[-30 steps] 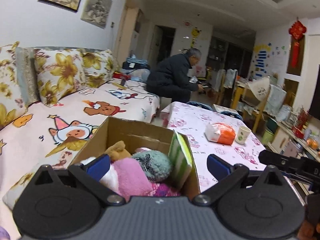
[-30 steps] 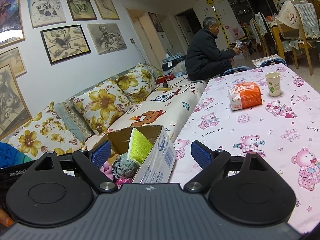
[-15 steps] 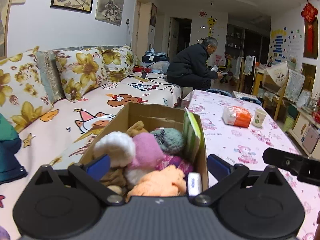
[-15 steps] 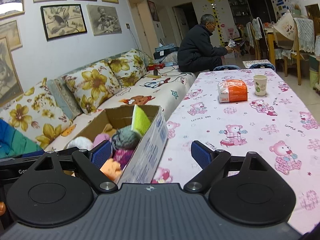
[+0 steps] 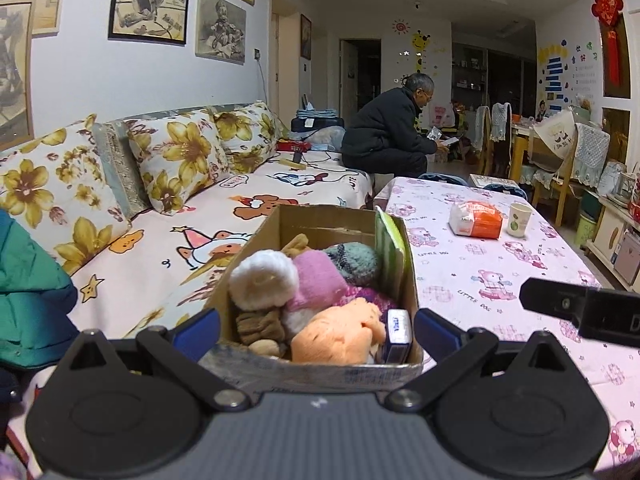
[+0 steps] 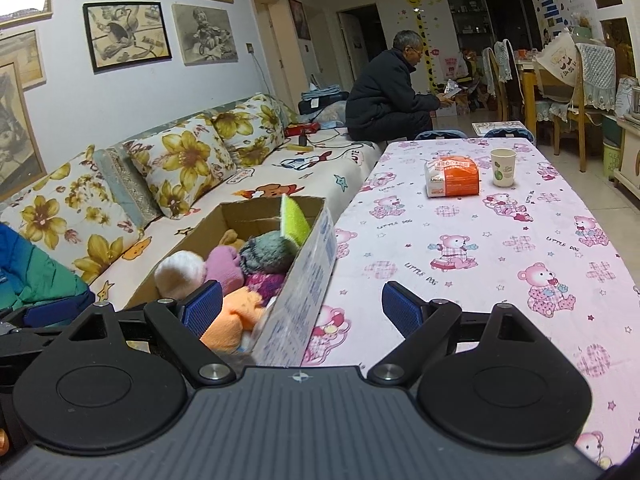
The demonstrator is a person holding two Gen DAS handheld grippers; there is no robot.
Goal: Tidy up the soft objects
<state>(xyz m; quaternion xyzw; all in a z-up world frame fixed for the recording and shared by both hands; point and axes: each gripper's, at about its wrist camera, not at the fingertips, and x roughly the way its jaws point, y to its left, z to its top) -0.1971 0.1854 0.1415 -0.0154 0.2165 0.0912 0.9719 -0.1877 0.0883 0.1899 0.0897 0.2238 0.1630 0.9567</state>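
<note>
Living room, bear-print table (image 5: 460,280) beside a sofa. Left wrist view: left gripper (image 5: 316,326) spread wide, empty, facing the cardboard box (image 5: 320,368) of soft toys (image 5: 334,334). Right wrist view: right gripper (image 6: 302,306) released, straddling the box wall; closing risks pinching cardboard instead

An orange packet (image 6: 452,176) and a paper cup (image 6: 503,167) stand near each other on the table (image 6: 520,232). A man (image 6: 390,92) sits beyond, perhaps reading.
</note>
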